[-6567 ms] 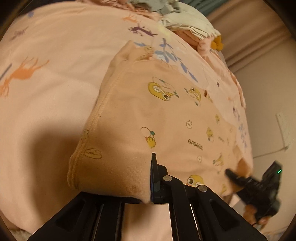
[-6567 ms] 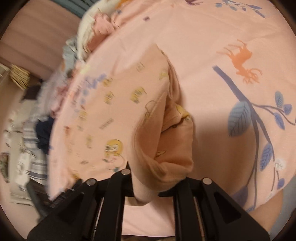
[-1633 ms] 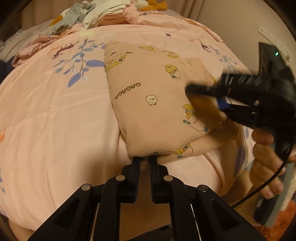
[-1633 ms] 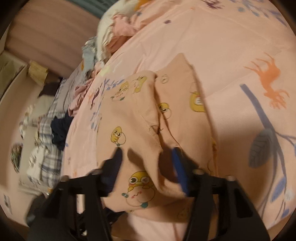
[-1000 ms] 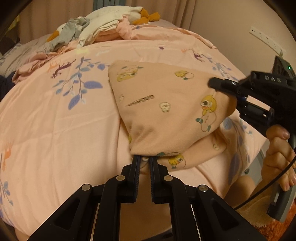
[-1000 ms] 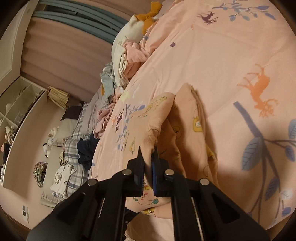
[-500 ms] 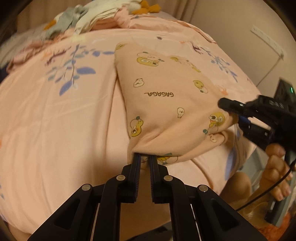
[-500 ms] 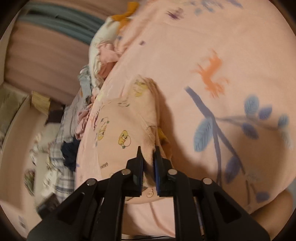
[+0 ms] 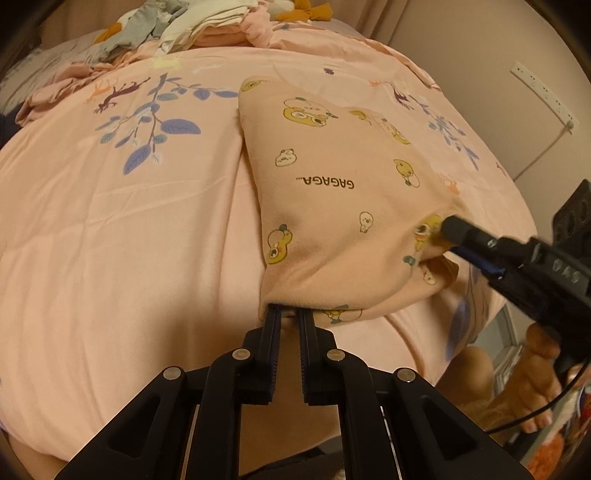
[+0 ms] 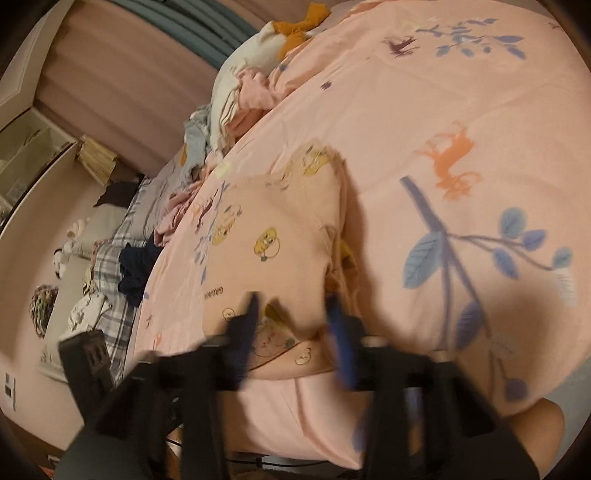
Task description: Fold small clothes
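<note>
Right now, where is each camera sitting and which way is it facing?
Left wrist: on the left gripper, looking down its shut fingers at the folded peach garment on the bedspread; the right gripper and a hand show.
Right wrist: on the right gripper, blurred, jaws apart over the garment, facing the clothes pile.
Shared: garment, bedspread, pile.

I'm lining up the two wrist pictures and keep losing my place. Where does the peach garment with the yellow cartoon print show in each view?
Left wrist: the peach garment fills centre to right, its near edge in the left tool.
Right wrist: lower centre, behind the blurred right tool.
Shared landmark: the clothes pile at the bed's far end.
</note>
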Motion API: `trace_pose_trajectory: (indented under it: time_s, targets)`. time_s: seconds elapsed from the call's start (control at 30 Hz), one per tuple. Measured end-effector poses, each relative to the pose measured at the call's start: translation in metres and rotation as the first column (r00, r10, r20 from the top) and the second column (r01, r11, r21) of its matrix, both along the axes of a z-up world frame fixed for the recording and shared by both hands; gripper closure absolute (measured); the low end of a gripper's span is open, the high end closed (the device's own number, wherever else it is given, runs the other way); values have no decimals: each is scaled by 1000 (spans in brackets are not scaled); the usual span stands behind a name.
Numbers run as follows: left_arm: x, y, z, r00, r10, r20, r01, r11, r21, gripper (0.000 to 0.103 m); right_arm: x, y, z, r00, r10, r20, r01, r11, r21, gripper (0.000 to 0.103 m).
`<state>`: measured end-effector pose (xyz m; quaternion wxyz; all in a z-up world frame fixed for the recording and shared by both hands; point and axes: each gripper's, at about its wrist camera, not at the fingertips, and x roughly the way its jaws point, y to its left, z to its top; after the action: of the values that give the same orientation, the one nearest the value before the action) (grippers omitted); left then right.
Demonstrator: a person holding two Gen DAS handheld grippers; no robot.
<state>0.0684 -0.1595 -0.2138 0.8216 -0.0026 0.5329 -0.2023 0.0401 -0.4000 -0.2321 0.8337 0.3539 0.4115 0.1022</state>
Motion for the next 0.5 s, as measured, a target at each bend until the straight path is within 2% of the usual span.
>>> trace_pose_trajectory:
  time_s: [0.1, 0.2, 0.3, 0.37, 0.43, 0.5]
  targets:
    - [2, 3, -1, 1000, 11, -16, -11, 1000, -5, 99, -4, 4, 1, 1000, 22, 20, -23, 1000, 16, 92]
    - [4, 7, -2, 999, 29, -28, -29, 1000, -4, 99, -12, -3, 8, 998, 24, 65, -32, 992, 118, 93]
    - [6, 9, -1, 999, 32, -37, -32, 999, -17, 99, -24, -12, 22, 994, -19, 107, 1, 986, 165, 94]
    - [7, 9, -1, 998, 33, -45, -34, 999, -22, 99, -28, -13, 25, 995, -27, 101, 12, 989, 146, 94]
    - [8, 8, -2, 998, 34, -48, -35, 999, -15, 99, -30, -9, 23, 998, -31, 56, 26, 995, 96, 94]
    - [7, 7, -2, 999, 30, -45, -30, 1000, -2, 99, -33, -6, 20, 999, -24, 43, 20, 995, 100, 94]
